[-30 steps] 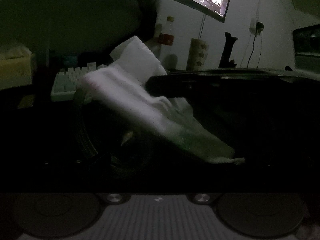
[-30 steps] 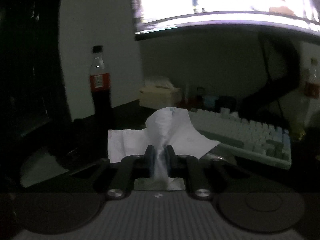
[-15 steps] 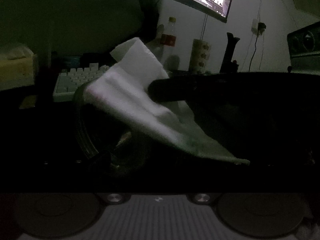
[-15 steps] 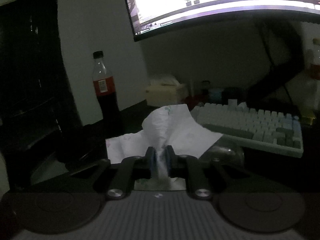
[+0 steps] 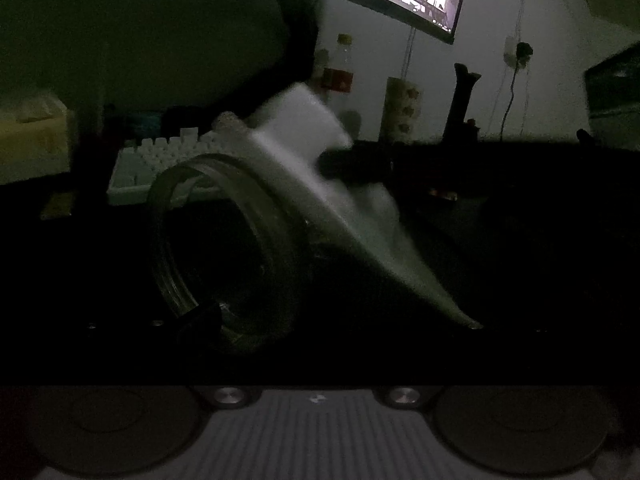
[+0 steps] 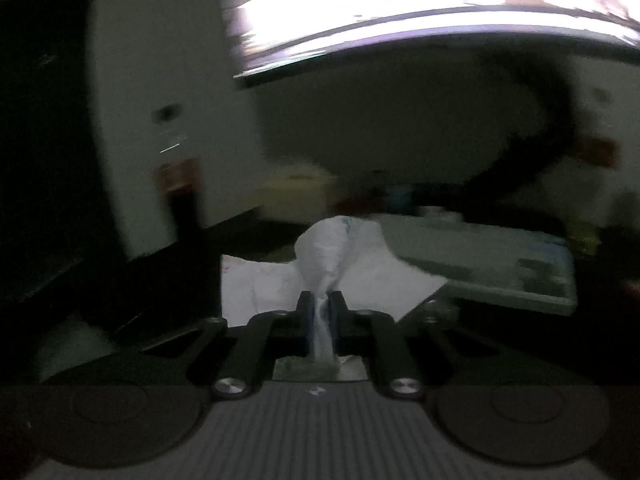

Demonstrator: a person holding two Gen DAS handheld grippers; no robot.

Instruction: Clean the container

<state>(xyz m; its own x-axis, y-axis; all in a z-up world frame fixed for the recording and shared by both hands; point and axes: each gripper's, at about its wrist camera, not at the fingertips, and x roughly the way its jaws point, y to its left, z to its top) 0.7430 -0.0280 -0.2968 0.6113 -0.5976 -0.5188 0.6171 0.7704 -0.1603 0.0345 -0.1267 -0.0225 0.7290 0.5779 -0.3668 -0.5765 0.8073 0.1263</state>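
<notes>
In the dim left wrist view a clear glass container (image 5: 228,248) lies tilted with its threaded mouth open toward the camera. It sits between my left gripper's dark fingers, which are barely visible. A white tissue (image 5: 320,184) drapes over the container's right rim, pinched by the dark right gripper (image 5: 352,160) coming in from the right. In the right wrist view my right gripper (image 6: 322,312) is shut on the bunched tissue (image 6: 332,256), which fans out ahead of the fingertips. The view is motion-blurred.
A white keyboard (image 5: 160,156) lies behind the container; it also shows in the right wrist view (image 6: 500,260). A cola bottle (image 6: 180,192) stands at the left, a tissue box (image 6: 296,192) behind. A monitor (image 6: 400,8) hangs above. A drink bottle (image 5: 340,72) and a patterned cup (image 5: 400,108) stand at the back.
The tissue has slid off the container's mouth toward the right rim, exposing the opening. The right gripper has swung, blurring its view.
</notes>
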